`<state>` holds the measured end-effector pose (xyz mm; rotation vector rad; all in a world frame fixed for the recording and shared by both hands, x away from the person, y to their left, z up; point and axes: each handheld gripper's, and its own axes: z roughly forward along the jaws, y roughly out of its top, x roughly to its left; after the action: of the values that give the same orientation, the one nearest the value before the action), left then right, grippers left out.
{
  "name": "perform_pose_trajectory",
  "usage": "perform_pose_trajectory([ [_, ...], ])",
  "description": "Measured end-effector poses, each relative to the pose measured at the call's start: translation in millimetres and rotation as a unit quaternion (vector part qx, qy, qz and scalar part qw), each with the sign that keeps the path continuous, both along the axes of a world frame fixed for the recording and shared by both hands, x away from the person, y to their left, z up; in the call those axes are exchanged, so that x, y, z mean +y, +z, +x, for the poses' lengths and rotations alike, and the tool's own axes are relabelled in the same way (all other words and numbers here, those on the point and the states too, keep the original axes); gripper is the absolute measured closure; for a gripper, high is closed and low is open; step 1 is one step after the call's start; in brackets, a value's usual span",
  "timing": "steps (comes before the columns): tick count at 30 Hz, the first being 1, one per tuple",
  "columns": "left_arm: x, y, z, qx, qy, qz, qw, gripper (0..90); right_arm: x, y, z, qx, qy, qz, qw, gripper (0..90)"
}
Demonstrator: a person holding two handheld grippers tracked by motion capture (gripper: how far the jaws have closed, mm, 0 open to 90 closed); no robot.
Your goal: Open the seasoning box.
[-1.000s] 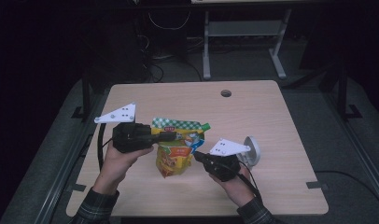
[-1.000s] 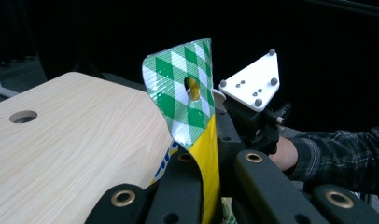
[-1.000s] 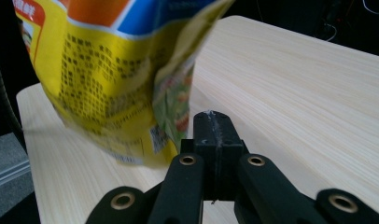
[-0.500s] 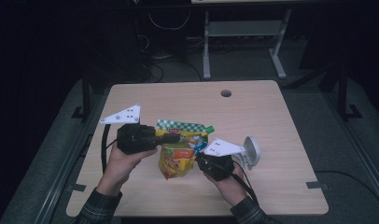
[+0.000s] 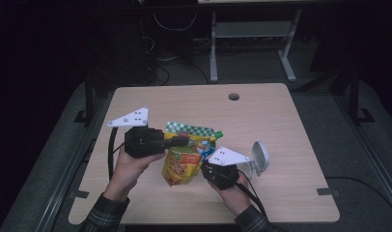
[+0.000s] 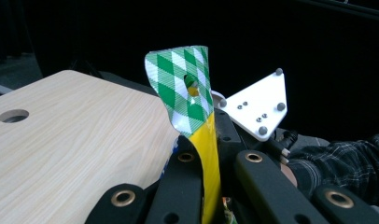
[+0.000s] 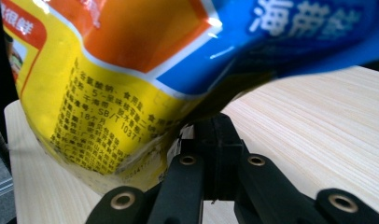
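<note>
A yellow snack bag (image 5: 183,163) with a green-and-white checked top strip (image 6: 184,91) hangs above the table between both grippers. My left gripper (image 5: 183,141) comes in from the left and is shut on the bag's upper part; in the left gripper view (image 6: 210,148) the yellow foil is pinched between its black jaws. My right gripper (image 5: 205,168) is shut on the bag's lower right edge, and in the right gripper view (image 7: 211,128) the jaws clamp the foil under the printed side of the bag (image 7: 108,93).
A small round white object (image 5: 259,157) stands on the wooden table (image 5: 281,116) just right of my right hand. A cable hole (image 5: 233,96) lies near the far edge. A plaid sleeve (image 6: 346,158) and the right gripper's white plate (image 6: 257,105) lie beyond the bag.
My left gripper has edged slightly to the right with the bag's top. Both grips stay as they were.
</note>
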<state>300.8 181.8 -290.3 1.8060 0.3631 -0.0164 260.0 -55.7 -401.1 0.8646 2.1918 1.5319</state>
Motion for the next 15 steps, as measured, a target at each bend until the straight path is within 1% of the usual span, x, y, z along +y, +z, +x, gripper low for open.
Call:
perform_pose_trajectory([
  [7, -2.3, -0.4, 3.1, 0.005, -0.003, 0.007, 1.0000, 90.0, 4.9, -5.0, -1.1, -0.004, -0.001, 0.001, 1.0000, 90.0],
  [13, -7.8, 5.0, 6.4, 0.007, -0.006, 0.024, 0.9997, 90.0, 8.3, -7.7, -2.7, -0.012, 0.000, 0.004, 0.9999, 90.0],
  [15, -10.5, 7.5, 7.2, 0.007, -0.004, 0.028, 0.9996, 90.0, 8.6, -8.4, -3.5, -0.018, -0.003, 0.006, 0.9998, 90.0],
])
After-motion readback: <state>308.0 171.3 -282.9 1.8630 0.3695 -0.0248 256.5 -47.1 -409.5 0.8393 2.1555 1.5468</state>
